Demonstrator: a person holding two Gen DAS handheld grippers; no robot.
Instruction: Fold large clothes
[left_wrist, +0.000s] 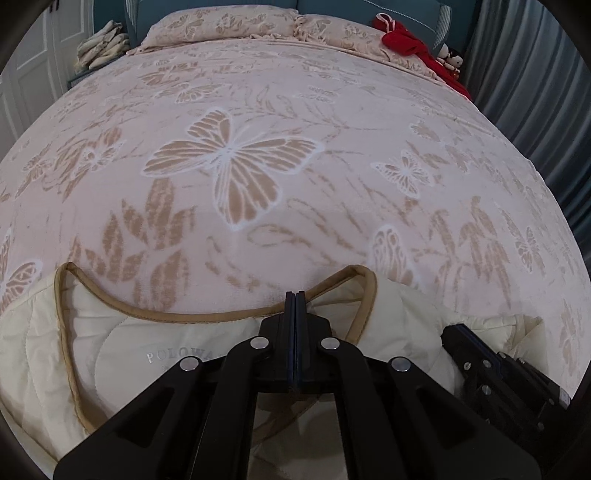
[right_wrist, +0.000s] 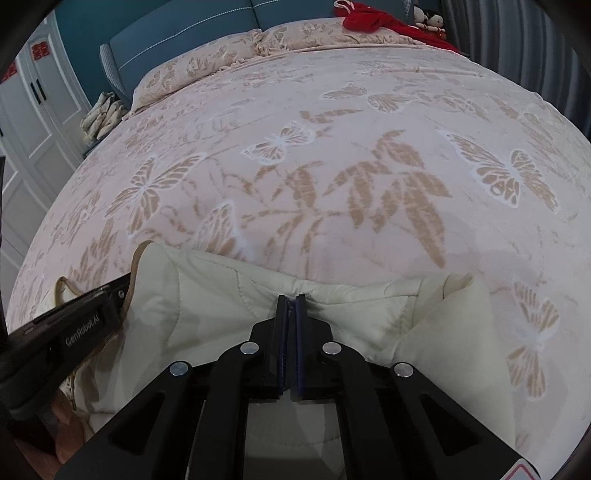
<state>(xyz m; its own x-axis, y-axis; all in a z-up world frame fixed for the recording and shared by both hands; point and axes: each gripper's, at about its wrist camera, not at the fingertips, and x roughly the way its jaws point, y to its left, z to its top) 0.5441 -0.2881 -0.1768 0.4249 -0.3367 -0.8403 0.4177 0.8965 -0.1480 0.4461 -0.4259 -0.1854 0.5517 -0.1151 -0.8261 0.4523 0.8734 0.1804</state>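
Left wrist view: the left hand-held gripper (left_wrist: 295, 295) is clamped on the tan-trimmed neckline of a cream quilted jacket (left_wrist: 122, 354) lying at the near edge of a bed (left_wrist: 258, 129) with a pink butterfly blanket.

Right wrist view: the right hand-held gripper (right_wrist: 291, 300) pinches a fold of the jacket (right_wrist: 221, 295), its jaws nearly together.

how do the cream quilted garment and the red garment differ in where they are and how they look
The cream quilted garment lies at the near edge of the bed; the red garment sits far off by the pillows. The cream one has tan piping and quilted stitching; the red one is plain and bunched in a heap. The left gripper and right gripper are shut on the cream garment; nothing touches the red one. Both rest on the butterfly bedspread.
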